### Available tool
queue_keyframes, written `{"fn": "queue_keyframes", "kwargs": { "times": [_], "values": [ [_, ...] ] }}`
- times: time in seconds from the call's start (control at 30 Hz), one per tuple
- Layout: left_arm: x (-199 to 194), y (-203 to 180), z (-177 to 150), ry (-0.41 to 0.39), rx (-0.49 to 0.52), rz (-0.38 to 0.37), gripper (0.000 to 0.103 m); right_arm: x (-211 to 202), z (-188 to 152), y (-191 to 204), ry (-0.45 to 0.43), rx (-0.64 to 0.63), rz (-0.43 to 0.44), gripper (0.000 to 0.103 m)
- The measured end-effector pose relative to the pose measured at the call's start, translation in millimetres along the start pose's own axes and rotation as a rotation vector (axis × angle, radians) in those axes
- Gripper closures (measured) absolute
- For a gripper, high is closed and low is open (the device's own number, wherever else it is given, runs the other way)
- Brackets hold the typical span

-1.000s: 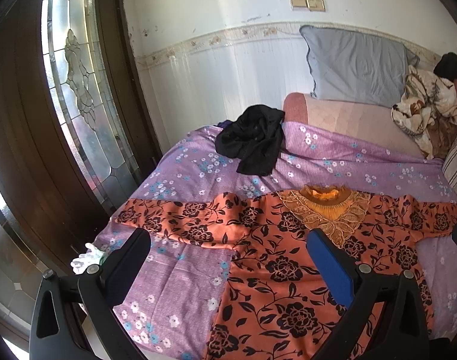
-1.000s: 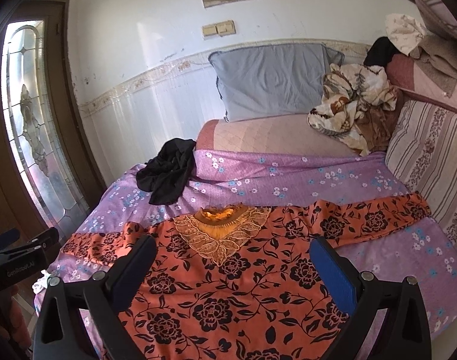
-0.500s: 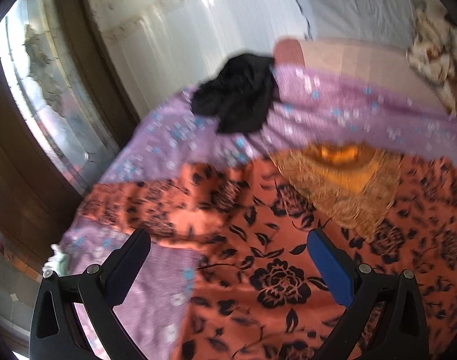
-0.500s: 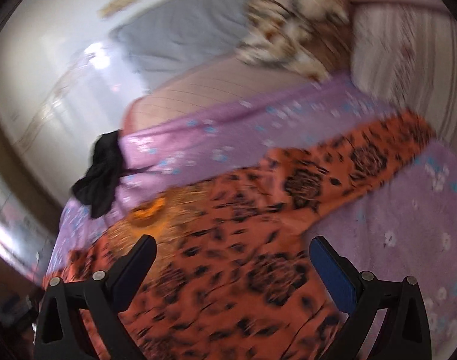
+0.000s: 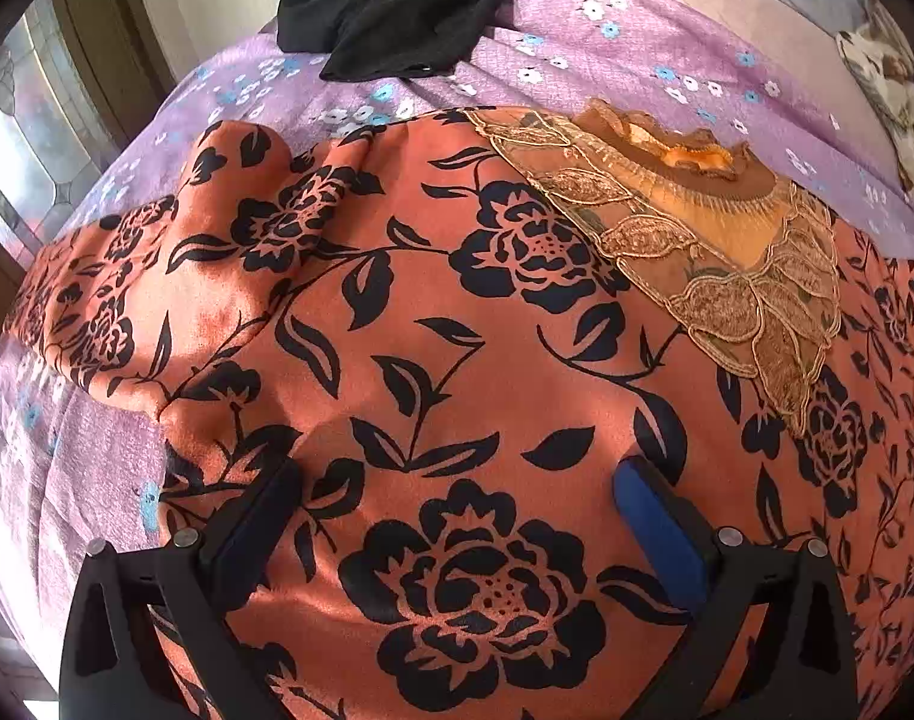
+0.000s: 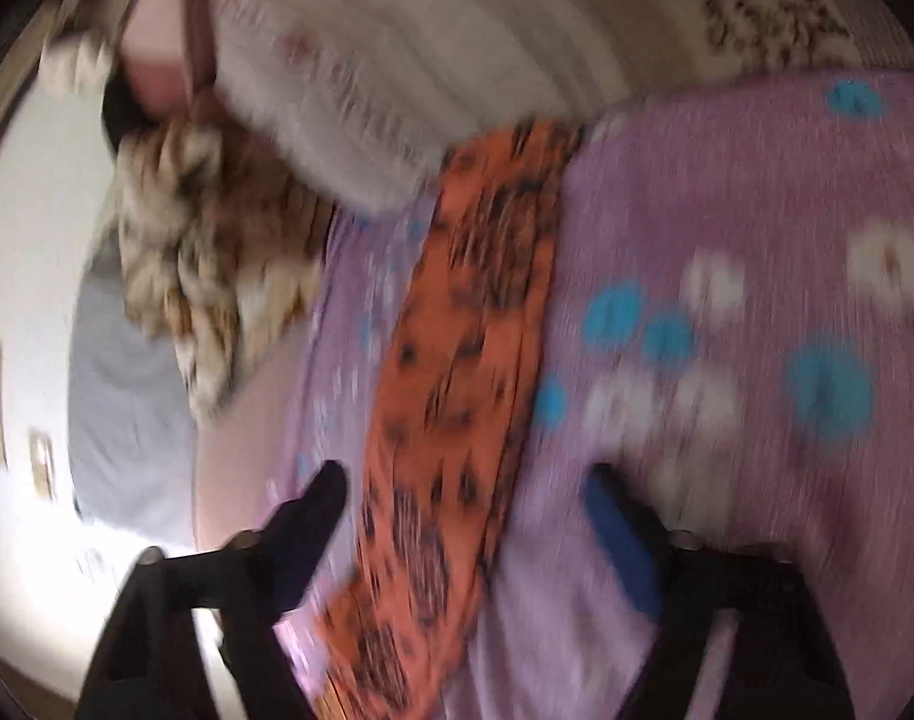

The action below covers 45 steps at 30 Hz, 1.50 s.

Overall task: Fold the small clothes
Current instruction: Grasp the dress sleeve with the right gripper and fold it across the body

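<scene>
The orange floral blouse lies spread face-up on the purple flowered bedsheet, its gold lace collar pointing toward the head of the bed. The left gripper hangs low over the blouse body with its jaws spread wide and nothing between them. The right gripper is likewise released, its fingers straddling one long sleeve that runs away across the sheet toward the striped cushion; whether the pads touch cloth cannot be told through the blur.

What could go wrong: the fabric looks slick and satiny, so a pinch that takes only the top layer would likely slide the front off the back and leave a crooked fold. On the left, the other sleeve is already rumpled at the shoulder, and folding over that ridge would lock the crease in. The right gripper could also catch the sheet together with the sleeve, dragging the bedding up with it.

Only the left view shows the collar, the bodice, the bunched sleeve and a black garment lying apart near the bed's far edge. Only the right view shows the outstretched sleeve, the cushion and a patterned blanket heap
</scene>
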<state>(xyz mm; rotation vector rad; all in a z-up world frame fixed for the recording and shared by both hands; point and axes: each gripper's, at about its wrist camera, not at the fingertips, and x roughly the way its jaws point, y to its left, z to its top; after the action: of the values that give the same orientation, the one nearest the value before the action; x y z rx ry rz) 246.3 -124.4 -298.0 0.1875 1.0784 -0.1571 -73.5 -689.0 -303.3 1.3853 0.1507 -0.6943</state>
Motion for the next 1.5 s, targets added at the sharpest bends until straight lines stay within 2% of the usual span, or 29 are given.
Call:
{"fn": "queue_keyframes", "kwargs": {
  "times": [0.2, 0.27, 0.37, 0.43, 0.47, 0.57, 0.67, 0.77, 0.97, 1.1, 1.2, 1.3, 1.33, 1.4, 1.43, 1.5],
  "values": [
    [0, -4, -8, -0.028, -0.023, 0.009, 0.000, 26, 35, 4, -0.069, 0.006, -0.044, 0.058],
    [1, -7, -10, -0.029, -0.024, 0.021, 0.000, 37, 45, 2, -0.083, -0.005, -0.077, 0.073],
    [3, -2, -3, -0.010, -0.030, 0.026, 0.000, 48, 56, 2, -0.107, -0.037, -0.098, 0.086],
    [3, -1, 6, 0.004, -0.023, 0.024, 0.000, 48, 56, 6, -0.110, -0.057, -0.091, 0.092],
    [2, -2, 9, 0.005, -0.023, 0.023, 0.000, 47, 53, 10, -0.103, -0.056, -0.058, 0.095],
    [-4, 0, 18, -0.016, -0.032, 0.034, 0.000, 38, 37, 43, -0.094, -0.126, 0.014, 0.095],
    [-14, 6, 25, -0.047, -0.050, 0.052, 0.000, 23, -2, 100, -0.043, -0.268, 0.116, 0.095],
    [-27, 18, 32, -0.092, -0.087, 0.076, 0.000, 15, -53, 149, 0.053, -0.358, 0.227, 0.095],
    [-51, 59, 42, -0.196, -0.181, 0.166, 0.000, 10, -204, 228, 0.347, -0.522, 0.392, 0.095],
    [-53, 95, 46, -0.190, -0.287, 0.182, 0.000, 20, -300, 254, 0.501, -0.598, 0.412, 0.095],
    [-49, 122, 45, -0.170, -0.359, 0.189, 0.000, 32, -357, 261, 0.591, -0.626, 0.414, 0.095],
    [-49, 142, 39, -0.160, -0.399, 0.209, 0.000, 50, -414, 261, 0.683, -0.678, 0.374, 0.091],
    [-49, 146, 38, -0.159, -0.408, 0.215, 0.000, 57, -434, 258, 0.734, -0.698, 0.343, 0.084],
    [-48, 158, 38, -0.155, -0.427, 0.224, 0.000, 67, -458, 248, 0.845, -0.718, 0.289, 0.046],
    [-48, 163, 38, -0.155, -0.437, 0.221, 0.000, 70, -472, 244, 0.915, -0.724, 0.270, 0.016],
    [-50, 171, 37, -0.156, -0.461, 0.211, 0.000, 64, -485, 237, 0.966, -0.738, 0.275, 0.013]
  ]
}}
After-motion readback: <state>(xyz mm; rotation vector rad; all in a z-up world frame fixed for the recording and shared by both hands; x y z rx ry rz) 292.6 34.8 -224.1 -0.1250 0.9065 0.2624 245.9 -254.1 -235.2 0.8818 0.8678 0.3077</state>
